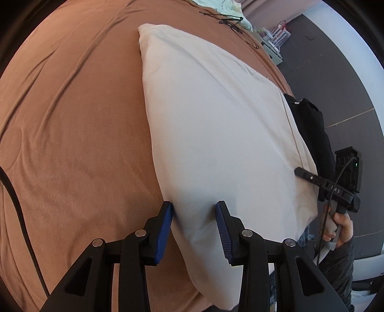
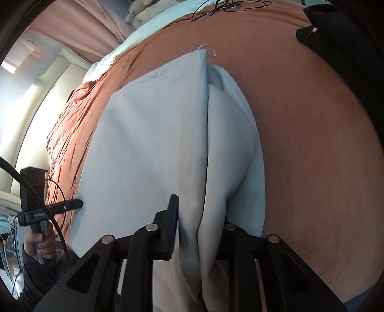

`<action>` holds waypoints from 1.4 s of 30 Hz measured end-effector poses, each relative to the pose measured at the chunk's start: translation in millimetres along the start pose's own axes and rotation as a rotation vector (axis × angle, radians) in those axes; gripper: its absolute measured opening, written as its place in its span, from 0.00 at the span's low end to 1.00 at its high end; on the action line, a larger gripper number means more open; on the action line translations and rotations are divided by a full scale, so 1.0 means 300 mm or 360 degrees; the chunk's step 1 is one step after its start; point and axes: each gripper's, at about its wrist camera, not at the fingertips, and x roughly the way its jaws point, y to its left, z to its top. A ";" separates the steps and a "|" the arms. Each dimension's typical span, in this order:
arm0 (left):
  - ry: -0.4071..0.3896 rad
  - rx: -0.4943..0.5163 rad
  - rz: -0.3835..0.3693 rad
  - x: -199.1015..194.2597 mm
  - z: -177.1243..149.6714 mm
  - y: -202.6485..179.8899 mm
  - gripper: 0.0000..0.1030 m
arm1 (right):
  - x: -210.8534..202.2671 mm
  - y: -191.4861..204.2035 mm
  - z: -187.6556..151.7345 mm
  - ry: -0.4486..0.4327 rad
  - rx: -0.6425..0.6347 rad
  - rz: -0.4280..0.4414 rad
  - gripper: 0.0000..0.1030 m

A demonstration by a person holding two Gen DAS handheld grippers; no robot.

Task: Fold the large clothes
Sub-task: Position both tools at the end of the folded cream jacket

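A large cream-white garment [image 1: 216, 120] lies folded lengthwise on the brown bedspread [image 1: 72, 144]. My left gripper [image 1: 194, 216] stands open over its near left edge. One blue pad is beside the edge and the other is over the cloth, which lies flat there. In the right wrist view the garment [image 2: 156, 144] shows a long fold line down its middle. A raised ridge of cloth runs between the fingers of my right gripper [image 2: 200, 211]; the jaws stand a little apart and the right finger is hidden under cloth. The left gripper [image 2: 79, 203] shows at the garment's left edge, and the right gripper [image 1: 298, 171] at its right edge.
A black garment [image 1: 309, 124] lies on the bed's right side [image 2: 336, 31]. Thin black cables [image 2: 228, 7] and pale bedding [image 1: 220, 7] sit at the far end. Dark floor [image 1: 336, 84] with a small rack [image 1: 276, 45] lies past the bed. A person's hand [image 2: 43, 242] holds each handle.
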 end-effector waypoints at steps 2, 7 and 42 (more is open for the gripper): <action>0.0002 -0.0005 0.0000 0.006 -0.001 0.006 0.38 | 0.021 -0.001 0.050 0.0015 0.0021 0.0024 0.19; 0.0008 0.0016 -0.0005 0.022 0.029 0.008 0.38 | 0.079 -0.045 0.154 0.0074 0.0089 0.0074 0.26; -0.0142 -0.0070 0.0035 0.053 0.318 0.144 0.74 | 0.130 -0.168 0.217 0.0098 0.0090 0.0118 0.79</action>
